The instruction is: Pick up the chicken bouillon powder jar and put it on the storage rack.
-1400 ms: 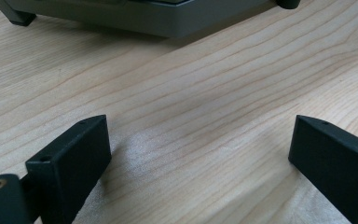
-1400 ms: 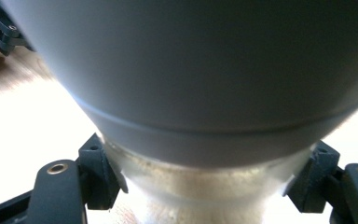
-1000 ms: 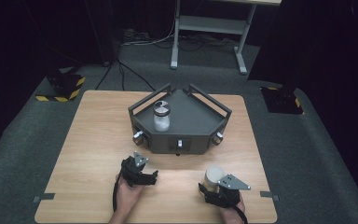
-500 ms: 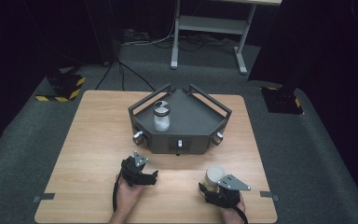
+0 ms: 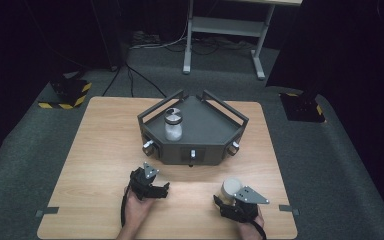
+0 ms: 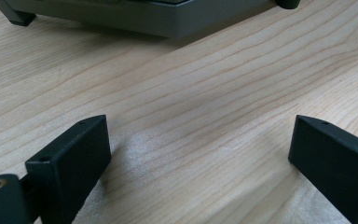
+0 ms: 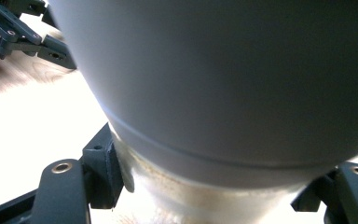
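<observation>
Jar (image 5: 230, 188): pale, with a grey lid; at the near right of the wooden counter (image 5: 95, 165), clamped between the jaws of the right gripper (image 5: 230, 197). In the right gripper view the lid (image 7: 223, 74) looms close and the jaws press on the pale body beneath it.

Left gripper (image 5: 160, 189): near left of the counter, low over bare wood, jaws standing apart with nothing between them; well apart from the jar.

Dark grey tray (image 5: 215, 131): angular, with raised rails, at the middle of the counter, beyond both grippers.

Second jar (image 5: 173, 125): clear, with a metal lid; upright on the left part of the tray.
</observation>
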`<state>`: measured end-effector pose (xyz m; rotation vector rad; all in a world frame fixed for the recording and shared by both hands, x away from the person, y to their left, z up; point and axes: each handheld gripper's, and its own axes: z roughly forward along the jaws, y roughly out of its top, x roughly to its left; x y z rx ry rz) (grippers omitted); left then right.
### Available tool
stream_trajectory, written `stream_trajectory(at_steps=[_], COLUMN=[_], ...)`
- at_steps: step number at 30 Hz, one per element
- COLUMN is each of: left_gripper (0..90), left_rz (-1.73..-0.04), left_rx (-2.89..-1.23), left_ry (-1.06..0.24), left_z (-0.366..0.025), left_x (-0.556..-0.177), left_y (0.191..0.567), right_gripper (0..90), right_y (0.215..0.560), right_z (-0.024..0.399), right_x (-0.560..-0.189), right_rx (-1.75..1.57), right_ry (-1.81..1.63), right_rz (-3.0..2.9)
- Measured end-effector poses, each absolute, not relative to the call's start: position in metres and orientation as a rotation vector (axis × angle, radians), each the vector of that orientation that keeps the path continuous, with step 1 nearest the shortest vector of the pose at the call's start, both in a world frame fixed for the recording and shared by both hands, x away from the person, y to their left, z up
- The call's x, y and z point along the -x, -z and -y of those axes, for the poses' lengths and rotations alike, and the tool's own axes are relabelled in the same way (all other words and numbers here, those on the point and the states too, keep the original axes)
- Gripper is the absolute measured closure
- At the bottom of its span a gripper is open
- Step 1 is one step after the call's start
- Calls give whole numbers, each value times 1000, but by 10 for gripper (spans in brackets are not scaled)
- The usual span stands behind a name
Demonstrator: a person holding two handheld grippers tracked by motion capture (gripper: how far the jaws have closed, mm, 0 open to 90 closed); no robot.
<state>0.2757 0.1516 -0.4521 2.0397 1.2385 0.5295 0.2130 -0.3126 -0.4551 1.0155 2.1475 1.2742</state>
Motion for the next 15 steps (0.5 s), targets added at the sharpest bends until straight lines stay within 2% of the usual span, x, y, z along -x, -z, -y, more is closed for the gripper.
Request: stream_trajectory(at_steps=[15], left_gripper=[55], left_rz=[-1239], left_rx=[-2039], left_ry=[-529], left_z=[-152], left_x=[-276], left_y=[452], right_gripper=[294], right_y=[440], right_z=[313], right_x=[-219], right_rx=[-993], right_ry=[-1284], right_rz=[-2148])
